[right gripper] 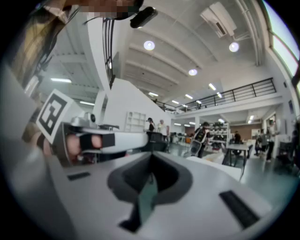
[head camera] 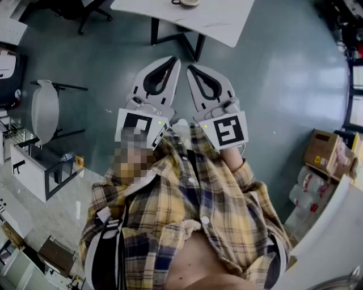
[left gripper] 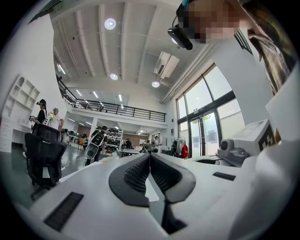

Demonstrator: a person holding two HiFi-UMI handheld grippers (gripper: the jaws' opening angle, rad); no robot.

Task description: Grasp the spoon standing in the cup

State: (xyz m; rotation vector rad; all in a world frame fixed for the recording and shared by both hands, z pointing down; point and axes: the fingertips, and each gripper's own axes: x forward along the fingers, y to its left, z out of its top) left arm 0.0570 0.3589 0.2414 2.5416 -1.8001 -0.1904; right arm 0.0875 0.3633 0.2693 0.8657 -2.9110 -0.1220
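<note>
Left hand-held gripper [left gripper: 150, 157] first: its jaws are pressed together tip to tip with nothing between them. Same on the other side. The right hand-held gripper [right gripper: 151, 161] is fully closed and empty. Both are held level, tucked close against the plaid shirt [head camera: 187, 204], side by side with their tips nearly meeting, and aimed across the open floor [head camera: 272, 73] toward the desk [head camera: 215, 20].

Out there, right at the top edge of the head view, something round sits on the white desk. It's probably the cup [head camera: 186, 2], though it's cropped and too small to be sure, and I can't pick out the spoon in it at all. It's well apart from both grippers, so the reach hasn't begun.

My read on handling: a spoon should be light and stiff, and the handle is likely smooth and a bit slippery. It only leans loosely in the cup, so a sideways nudge could swing it round the rim or tip the cup. The best hold looks like the handle above the rim, with the jaws opened first and closed across the flat of it, then lifted straight up.

Both hands sit low and drawn back by the body, neither one extended yet.
</note>
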